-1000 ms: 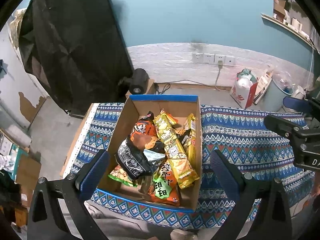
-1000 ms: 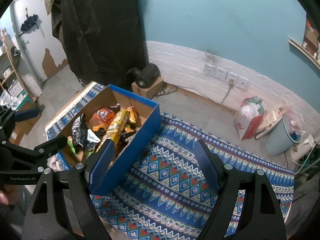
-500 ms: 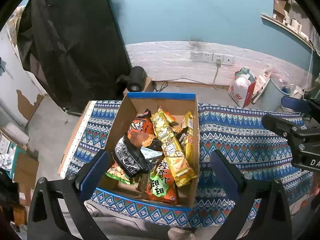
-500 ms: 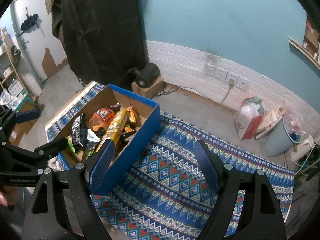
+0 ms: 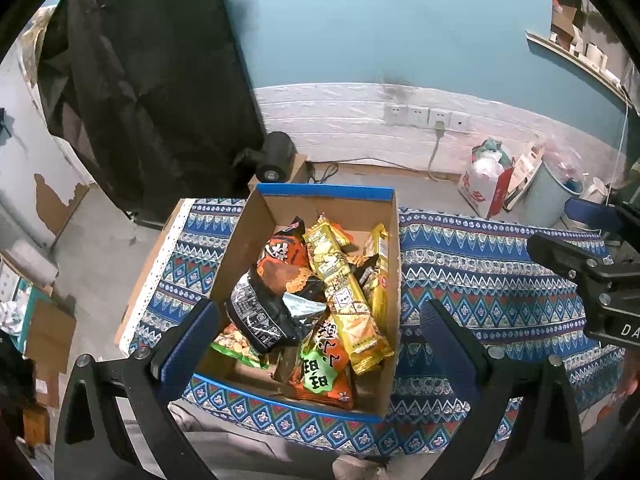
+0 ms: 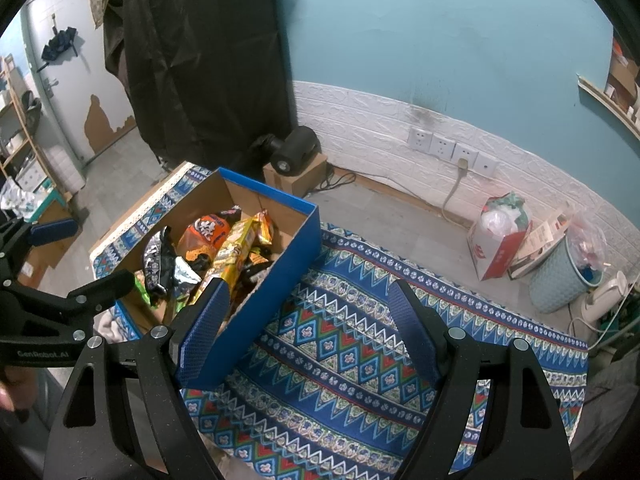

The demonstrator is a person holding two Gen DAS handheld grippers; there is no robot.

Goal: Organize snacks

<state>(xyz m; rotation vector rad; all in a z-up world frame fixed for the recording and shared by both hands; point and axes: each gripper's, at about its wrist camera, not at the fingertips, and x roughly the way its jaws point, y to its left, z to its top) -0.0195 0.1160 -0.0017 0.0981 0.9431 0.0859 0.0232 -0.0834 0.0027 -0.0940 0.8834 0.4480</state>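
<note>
On the patterned cloth (image 6: 352,344) that covers the table sits a cardboard box (image 5: 316,204) w/ a blue rim, near the cloth's left end; its far wall lines up w/ the far edge of the cloth. Inside the box is a messy pile of snack packs. A long yellow pack (image 5: 344,296) lies on top, running from the far side to the near right corner. An orange pack (image 5: 282,256) is left of it, toward the far side. A black pack (image 5: 256,316) lies by the left wall, and a green pack (image 5: 236,346) peeks out under it at the near left corner. An orange and green pack (image 5: 324,372) lies at the near side. The left gripper (image 5: 316,340) hangs over the near part of the box, jaws wide, nothing between the blue pads. The right gripper (image 6: 308,324) hangs over the cloth just right of the box, jaws wide too, holding nothing; its left pad is in front of the box's blue side. Most of the cloth right of the box is bare. Behind the table, on the floor by the wall, are a red and white bag (image 6: 496,240) and a pale blue bin (image 6: 560,280).
</note>
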